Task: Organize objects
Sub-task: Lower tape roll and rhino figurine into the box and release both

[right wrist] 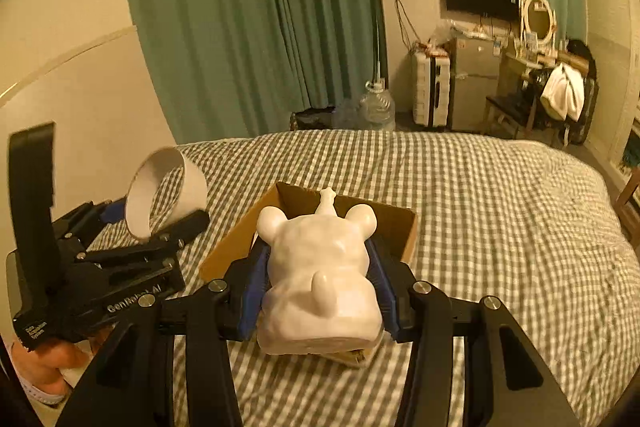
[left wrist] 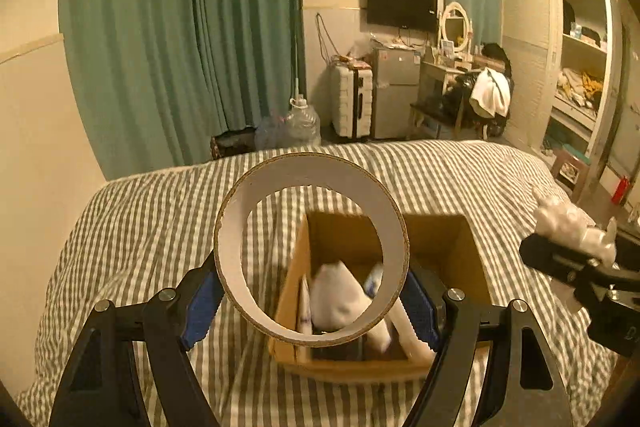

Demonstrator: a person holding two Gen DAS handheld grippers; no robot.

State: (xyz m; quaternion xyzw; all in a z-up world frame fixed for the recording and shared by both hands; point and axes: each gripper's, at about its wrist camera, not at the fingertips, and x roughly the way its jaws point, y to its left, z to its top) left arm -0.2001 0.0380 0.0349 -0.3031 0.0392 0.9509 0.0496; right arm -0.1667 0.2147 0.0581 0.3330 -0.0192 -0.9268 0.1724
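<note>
1. Left tool [left wrist: 312,301] clamped on a cardboard ring [left wrist: 312,247] across its outer wall, jaws wide, ring held above the cardboard box [left wrist: 460,247].
2. Ring looks light and thin-walled; a hard squeeze likely ovals it. The outer-wall hold is fine.
3. Right tool [right wrist: 318,281] clamped on the flanks of a white animal figurine [right wrist: 320,267], held over the box.
4. Figurine looks glossy, rigid, probably slippery and chip-prone; hold the broad body, not the ears.
5. Box sits on the striped bed [left wrist: 140,227], already holding white items.
</note>
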